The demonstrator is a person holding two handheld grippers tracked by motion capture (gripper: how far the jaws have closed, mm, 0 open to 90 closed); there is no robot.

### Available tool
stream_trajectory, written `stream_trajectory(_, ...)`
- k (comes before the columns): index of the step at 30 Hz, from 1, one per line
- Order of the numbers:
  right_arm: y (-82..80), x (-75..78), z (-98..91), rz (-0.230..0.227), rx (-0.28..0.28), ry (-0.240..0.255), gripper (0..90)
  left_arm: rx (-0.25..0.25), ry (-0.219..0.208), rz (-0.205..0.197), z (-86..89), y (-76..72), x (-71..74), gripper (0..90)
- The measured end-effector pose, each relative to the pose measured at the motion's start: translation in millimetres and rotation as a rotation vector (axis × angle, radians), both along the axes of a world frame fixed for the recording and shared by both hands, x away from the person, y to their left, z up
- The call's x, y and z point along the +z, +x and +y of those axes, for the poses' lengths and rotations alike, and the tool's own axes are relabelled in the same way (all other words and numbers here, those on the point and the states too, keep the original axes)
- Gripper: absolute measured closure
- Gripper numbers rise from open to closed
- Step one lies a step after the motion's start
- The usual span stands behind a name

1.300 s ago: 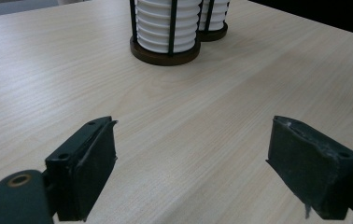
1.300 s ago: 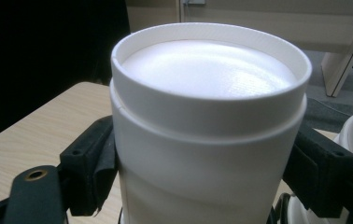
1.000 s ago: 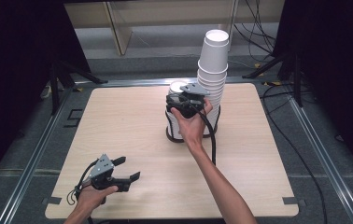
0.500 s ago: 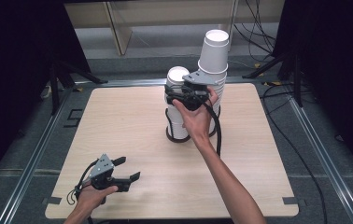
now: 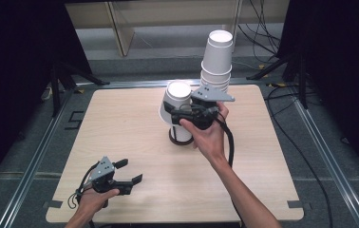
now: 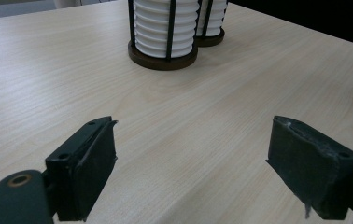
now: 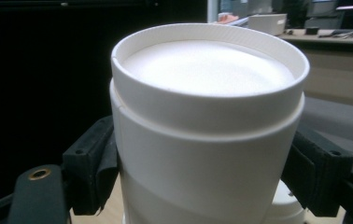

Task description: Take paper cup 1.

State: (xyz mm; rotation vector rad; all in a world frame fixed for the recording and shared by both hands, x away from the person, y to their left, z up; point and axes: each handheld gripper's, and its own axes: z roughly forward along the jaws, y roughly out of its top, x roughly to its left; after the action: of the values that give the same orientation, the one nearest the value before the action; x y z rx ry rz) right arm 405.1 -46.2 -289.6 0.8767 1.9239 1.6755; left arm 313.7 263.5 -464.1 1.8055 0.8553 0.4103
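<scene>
The left tool (image 5: 130, 172) rests low at the near left corner of the worktop (image 5: 120, 118), held in the person's left hand (image 5: 92, 202). In the left gripper view its two black jaws stand well apart with nothing between them, only bare pale wood grain.

Farther in, near the middle of the worktop, the right tool (image 5: 172, 110) grips an upturned white paper cup (image 5: 176, 97) by its sides — the right gripper view shows both pads pressed against the cup's wall (image 7: 202, 154), its recessed bottom facing up and ringed by a raised rim. The cup is tilted, held just above a stack of cups (image 5: 181, 133) that sits in a dark round holder with thin black uprights (image 6: 163, 32). The right hand (image 5: 208, 135) reaches forward from a bare forearm, wrapped around the tool's body, a black cable looping down from the wrist.

Just behind stands a taller stack of white cups (image 5: 217, 59) — likewise upside down, leaning slightly.

The worktop is light wood with a metal frame around it; beyond lie grey floor, cables, black stand legs and dark curtains at both sides.
</scene>
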Motion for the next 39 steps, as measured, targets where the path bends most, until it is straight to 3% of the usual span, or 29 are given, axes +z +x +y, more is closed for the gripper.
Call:
stream_trajectory(4, -10.8, -16.4, -1.3, 0.039, 0.055, 0.012, 21.2, -0.006, -0.01, -0.003, -0.2, 0.2, -0.1, 14.8)
stream_trajectory(6, -13.0, -26.4, -2.3, 0.024, 0.068, -0.01, 21.2, -0.011, -0.023, -0.009, -0.6, 0.7, -0.6, 14.8)
stream_trajectory(9, -16.6, -41.9, -1.3, 0.065, 0.111, 0.013, 21.3, -0.01, -0.015, -0.007, -0.3, -0.1, 0.6, 14.8)
stream_trajectory(11, -16.9, -51.3, -0.4, 0.072, 0.122, -0.008, 21.3, -0.014, -0.012, -0.01, -0.3, -0.5, 1.5, 14.8)
stream_trajectory(12, -17.1, -54.8, 0.5, 0.096, 0.138, 0.004, 21.3, -0.014, -0.017, -0.01, -0.5, -0.7, 1.5, 14.8)
stream_trajectory(13, -17.1, -57.1, 0.4, 0.099, 0.14, 0.008, 21.3, -0.017, -0.036, -0.018, -1.4, -0.2, 0.7, 14.8)
stream_trajectory(18, -14.4, -71.2, 1.4, 0.124, 0.163, 0.009, 21.3, -0.021, -0.03, -0.02, -0.8, -0.4, 2.0, 14.8)
stream_trajectory(19, -15.2, -74.8, 1.4, 0.146, 0.162, 0.003, 21.3, -0.025, -0.033, -0.022, -1.0, -0.1, 1.8, 14.8)
stream_trajectory(21, -14.4, -76.3, 0.6, 0.133, 0.167, -0.01, 21.3, -0.028, -0.024, -0.019, -1.0, -0.3, 2.4, 14.8)
stream_trajectory(24, -16.9, -84.3, 1.0, 0.17, 0.189, -0.007, 21.3, -0.028, -0.025, -0.022, -2.7, -0.8, 3.7, 14.8)
stream_trajectory(25, -16.1, -86.7, -0.1, 0.142, 0.186, -0.026, 21.3, -0.03, -0.025, -0.022, -3.0, -0.7, 3.8, 14.8)
stream_trajectory(26, -17.5, -88.2, 0.8, 0.166, 0.197, -0.012, 21.3, -0.034, -0.03, -0.024, -3.5, -0.4, 3.6, 14.8)
stream_trajectory(31, -19.1, -97.2, 1.9, 0.159, 0.218, -0.038, 21.3, -0.044, -0.03, -0.029, -5.3, 0.4, 3.7, 14.8)
stream_trajectory(32, -20.8, -98.3, 2.7, 0.185, 0.218, -0.035, 21.3, -0.044, -0.03, -0.029, -5.3, 0.4, 3.7, 14.8)
stream_trajectory(34, -21.0, -101.5, 3.9, 0.177, 0.227, -0.038, 21.3, -0.042, -0.03, -0.028, -5.1, 0.5, 3.4, 14.8)
stream_trajectory(35, -22.8, -102.2, 4.6, 0.205, 0.23, -0.041, 21.3, -0.042, -0.035, -0.029, -5.3, 0.4, 3.3, 14.8)
stream_trajectory(37, -22.7, -104.8, 6.0, 0.177, 0.236, -0.048, 21.3, -0.042, -0.03, -0.03, -5.1, -0.2, 3.8, 14.8)
stream_trajectory(39, -24.3, -106.0, 7.9, 0.188, 0.247, -0.038, 21.3, -0.039, -0.023, -0.028, -4.9, -1.3, 4.3, 14.8)
